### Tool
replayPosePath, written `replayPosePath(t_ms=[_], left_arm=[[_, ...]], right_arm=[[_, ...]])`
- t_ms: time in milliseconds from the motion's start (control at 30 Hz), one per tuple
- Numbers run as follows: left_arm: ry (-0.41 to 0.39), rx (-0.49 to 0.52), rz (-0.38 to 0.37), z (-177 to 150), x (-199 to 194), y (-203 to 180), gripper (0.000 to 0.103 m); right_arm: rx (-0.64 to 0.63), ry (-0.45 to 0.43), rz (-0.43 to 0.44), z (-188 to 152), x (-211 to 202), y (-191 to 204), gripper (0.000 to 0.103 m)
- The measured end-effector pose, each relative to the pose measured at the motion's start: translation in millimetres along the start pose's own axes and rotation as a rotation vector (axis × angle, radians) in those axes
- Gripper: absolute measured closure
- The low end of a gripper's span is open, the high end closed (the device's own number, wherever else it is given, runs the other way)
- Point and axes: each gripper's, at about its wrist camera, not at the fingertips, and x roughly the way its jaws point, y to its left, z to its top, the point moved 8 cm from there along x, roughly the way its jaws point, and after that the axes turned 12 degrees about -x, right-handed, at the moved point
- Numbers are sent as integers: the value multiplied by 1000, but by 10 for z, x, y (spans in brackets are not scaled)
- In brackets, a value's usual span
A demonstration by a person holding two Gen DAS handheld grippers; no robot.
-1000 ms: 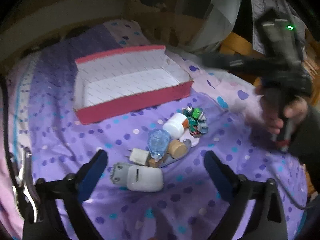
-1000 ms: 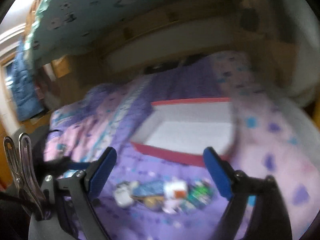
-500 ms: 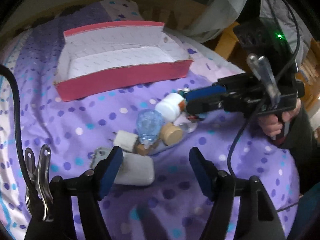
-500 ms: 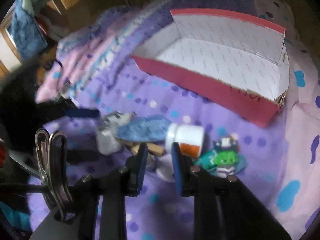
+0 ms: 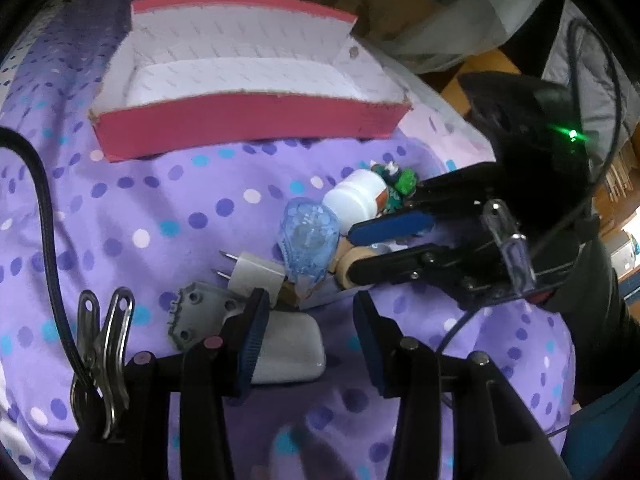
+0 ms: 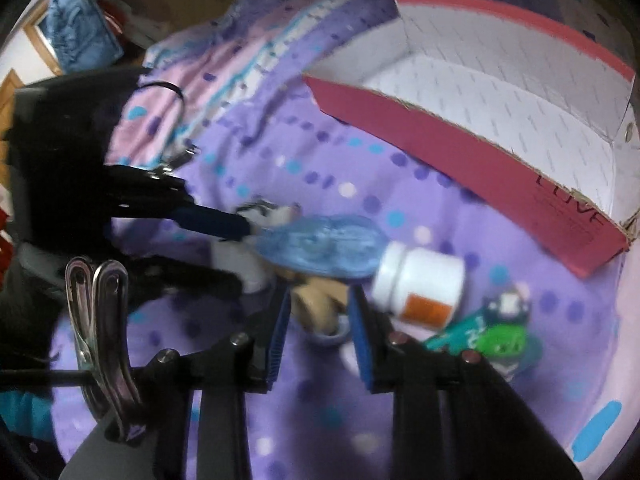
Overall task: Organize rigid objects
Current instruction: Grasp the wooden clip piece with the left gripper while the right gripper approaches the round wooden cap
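The left wrist view gets the whole pile on the purple dotted bed: grey part, white case, plug, blue clear piece, white bottle and green toy, with the red box sitting empty at the far side. The left gripper has its jaws closing, about half wide, around the case's far end, not pressing yet.

The right wrist view shows what that one hides: the right gripper with narrow jaws on either side of a tan wooden piece, though it's too blurry to tell whether they actually pinch it. The bottle lies just right of them.

Compared with a second ago, both grippers have dropped down to the pile and their jaws went from wide to much narrower.
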Motion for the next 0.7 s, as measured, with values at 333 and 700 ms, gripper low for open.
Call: replayPosePath(t_ms=[333, 700], left_arm=[[-12, 22, -24, 27, 87, -78, 88], [-391, 44, -130, 160, -716, -180, 89]], right_arm=[[-49, -114, -7, 31, -204, 93, 85], [181, -458, 59, 96, -969, -334, 85]])
